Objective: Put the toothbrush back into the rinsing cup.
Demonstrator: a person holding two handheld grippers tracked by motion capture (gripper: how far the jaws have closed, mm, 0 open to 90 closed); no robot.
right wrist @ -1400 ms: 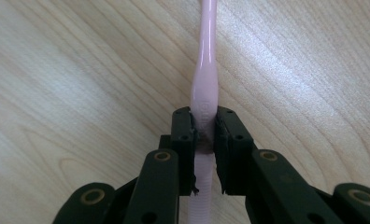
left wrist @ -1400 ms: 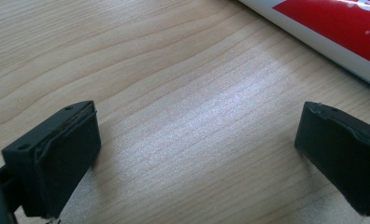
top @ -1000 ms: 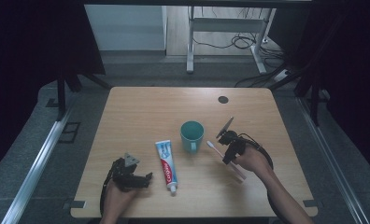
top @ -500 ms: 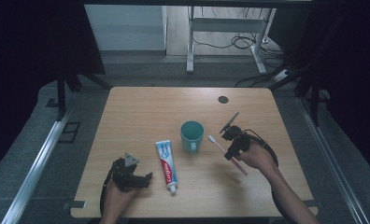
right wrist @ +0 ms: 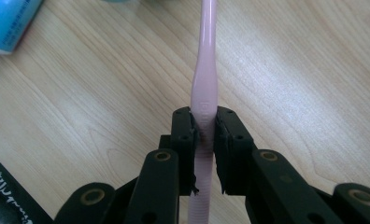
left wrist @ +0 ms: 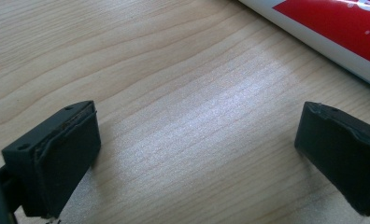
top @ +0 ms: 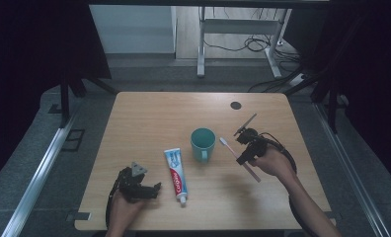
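Clearly the work in hand concerns the pink toothbrush (top: 239,159), which the right claw (top: 245,154) has clamped by the middle of its handle. In the right gripper view the two black jaws press flat against either side of the handle (right wrist: 205,107), with the stem running on ahead toward the head and a short tail of it passing back between the jaws. Gripping at the middle probably makes sense: the brush balances there and neither end droops. In the high view the brush lies aslant, its bristled end pointing up and left toward the teal cup (top: 203,143), which stands upright just beside it; the likely aim, as I judge it, is to drop the brush into that cup, so the head is already turned that way. Whether the brush is lifted clear of the worktop (top: 149,118) or resting on it I cannot tell.

The left claw (top: 154,189) sits low near the front edge, jaws spread wide with nothing between them, only bare wood grain in the left gripper view. The toothpaste tube (top: 175,169) lies flat just beside it, cap toward the person, its red and white side (left wrist: 332,28) crossing the corner of that view. Probably this hand waits there so the tube is within easy reach.
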